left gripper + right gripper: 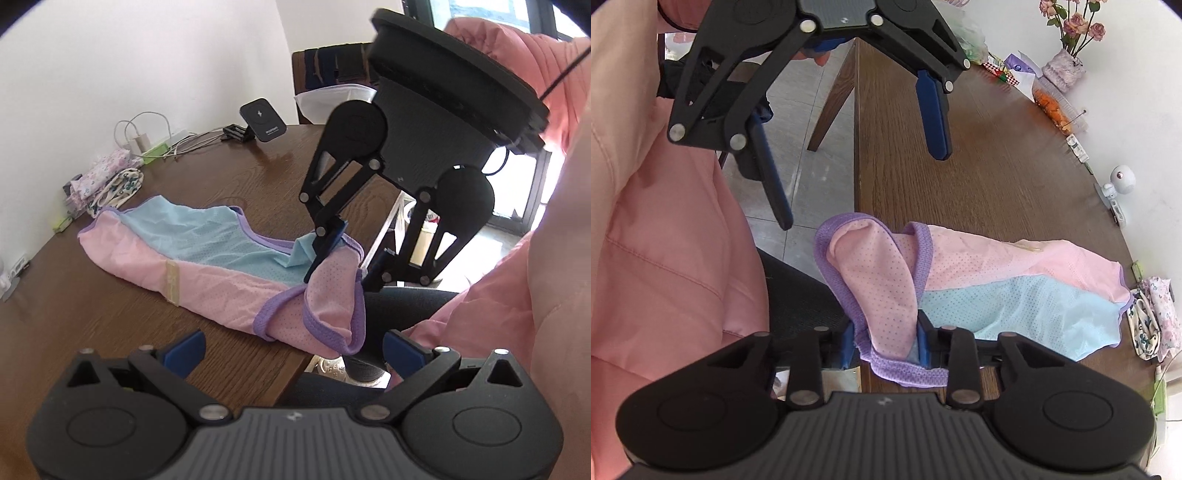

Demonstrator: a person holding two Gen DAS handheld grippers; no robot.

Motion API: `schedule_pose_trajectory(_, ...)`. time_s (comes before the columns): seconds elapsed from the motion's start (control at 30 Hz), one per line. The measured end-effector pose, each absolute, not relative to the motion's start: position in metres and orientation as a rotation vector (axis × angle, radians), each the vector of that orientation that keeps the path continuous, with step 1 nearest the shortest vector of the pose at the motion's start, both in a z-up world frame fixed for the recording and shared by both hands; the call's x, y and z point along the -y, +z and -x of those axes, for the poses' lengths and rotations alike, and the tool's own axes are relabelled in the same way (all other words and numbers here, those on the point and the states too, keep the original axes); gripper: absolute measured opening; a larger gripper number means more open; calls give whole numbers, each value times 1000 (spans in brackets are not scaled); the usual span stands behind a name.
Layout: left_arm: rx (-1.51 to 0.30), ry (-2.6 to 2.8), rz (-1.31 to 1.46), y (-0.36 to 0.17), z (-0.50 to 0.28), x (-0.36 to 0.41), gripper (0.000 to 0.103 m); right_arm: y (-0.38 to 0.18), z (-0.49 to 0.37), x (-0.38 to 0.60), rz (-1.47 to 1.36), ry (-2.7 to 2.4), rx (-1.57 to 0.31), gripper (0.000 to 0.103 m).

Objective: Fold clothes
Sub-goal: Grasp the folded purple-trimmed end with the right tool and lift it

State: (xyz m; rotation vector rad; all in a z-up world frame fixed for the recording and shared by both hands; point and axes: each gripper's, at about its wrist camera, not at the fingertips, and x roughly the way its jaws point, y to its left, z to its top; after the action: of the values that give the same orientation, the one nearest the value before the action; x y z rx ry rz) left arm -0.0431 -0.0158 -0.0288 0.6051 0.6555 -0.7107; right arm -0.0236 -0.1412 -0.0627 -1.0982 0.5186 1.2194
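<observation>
A pink and light-blue mesh garment (207, 273) (1015, 288) with purple trim lies across the brown wooden table (110, 332) (979, 177). Its near end bunches up at the table's edge. My right gripper (886, 343) (343, 269) is shut on that bunched pink end, with fabric filling the gap between its blue pads. My left gripper (295, 350) (864, 190) hovers above the table edge just short of the same end. It stands wide open with nothing between its fingers.
Folded floral cloths (110, 181) (1156, 314) lie past the garment's far end. Cables (147, 140) and a black charger stand (263, 120) sit by the wall. A flower vase (1063, 66) and a small white camera (1119, 181) line the table's far rim. A person's pink sleeve (665, 221) is close by.
</observation>
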Motion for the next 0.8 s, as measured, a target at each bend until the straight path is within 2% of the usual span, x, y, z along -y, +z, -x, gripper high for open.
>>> schedule_pose_trajectory(0.07,-647,-719,-675,-30,45,21,102,-56,16,140,1064,1245,-562,21)
schedule_pose_trajectory(0.23,-639,-718,-750,-37,35,30,100,-41,-7,140,957,1298,-659,16)
schedule_pose_trajectory(0.43,-627,-735,-840,-48,25,42,95,-18,-35,151,785,1319,-722,15)
schedule_pose_trajectory(0.57,-640,-754,-874,-54,16,49,84,-13,-40,151,777,1325,-734,15)
schedule_pose_trajectory(0.7,-658,-780,-870,-54,9,52,64,-8,-44,152,752,1334,-740,15)
schedule_pose_trajectory(0.8,-674,-809,-852,-52,8,50,58,-4,-49,154,729,1343,-748,15)
